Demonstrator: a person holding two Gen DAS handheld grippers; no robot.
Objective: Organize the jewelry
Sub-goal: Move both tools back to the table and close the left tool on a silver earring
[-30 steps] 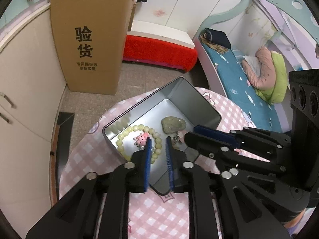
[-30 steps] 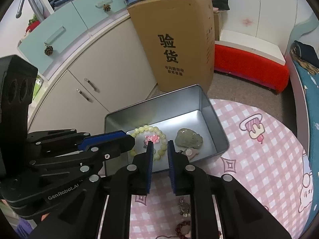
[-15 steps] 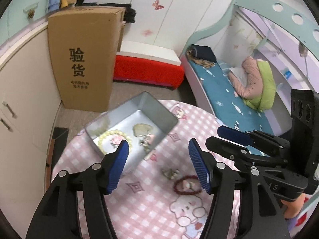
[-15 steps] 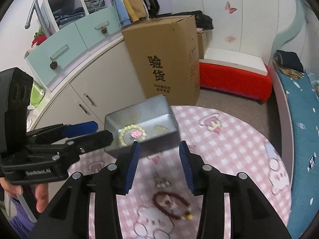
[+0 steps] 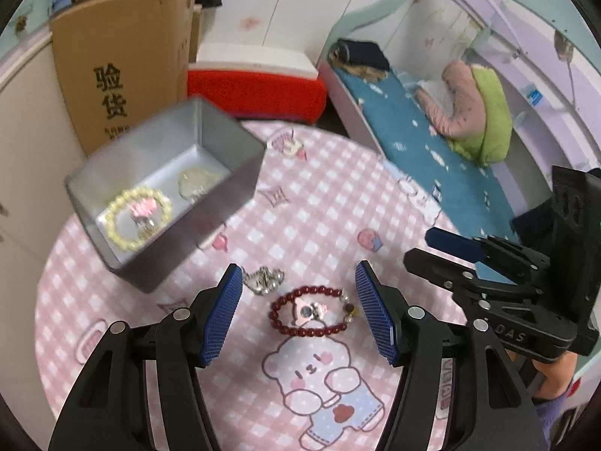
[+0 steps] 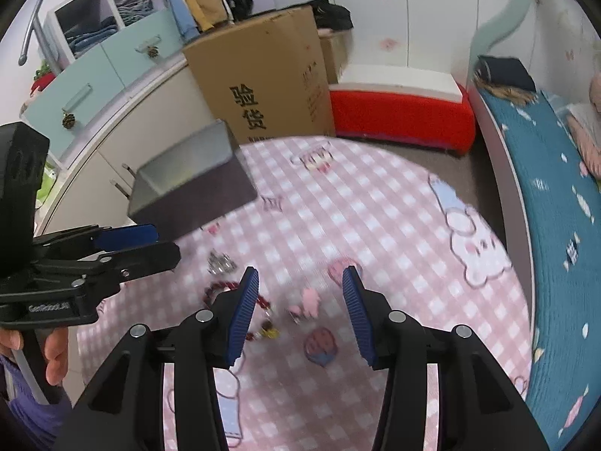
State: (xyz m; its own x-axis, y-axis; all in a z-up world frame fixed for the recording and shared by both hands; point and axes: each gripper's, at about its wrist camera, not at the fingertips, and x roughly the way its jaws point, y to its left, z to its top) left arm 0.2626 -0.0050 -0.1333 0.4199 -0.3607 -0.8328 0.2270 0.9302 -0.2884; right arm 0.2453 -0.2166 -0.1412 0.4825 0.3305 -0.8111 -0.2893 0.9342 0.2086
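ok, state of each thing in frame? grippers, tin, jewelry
left gripper: open, empty
right gripper: open, empty
metal tin: lidless, on table
pale bead bracelet: in tin
green pendant: in tin
red bead bracelet: on table
silver piece: on table

My left camera looks down from above the table (image 5: 330, 203), facing the tin (image 5: 165, 191) and the bed. My right camera looks from lower, toward the cupboards. Both views share the tin (image 6: 191, 184) and red bracelet (image 5: 311, 315).

Two bracelets: one in the tin (image 5: 229, 203), one (image 5: 311, 310) on the tablecloth (image 5: 338, 203) right of it.
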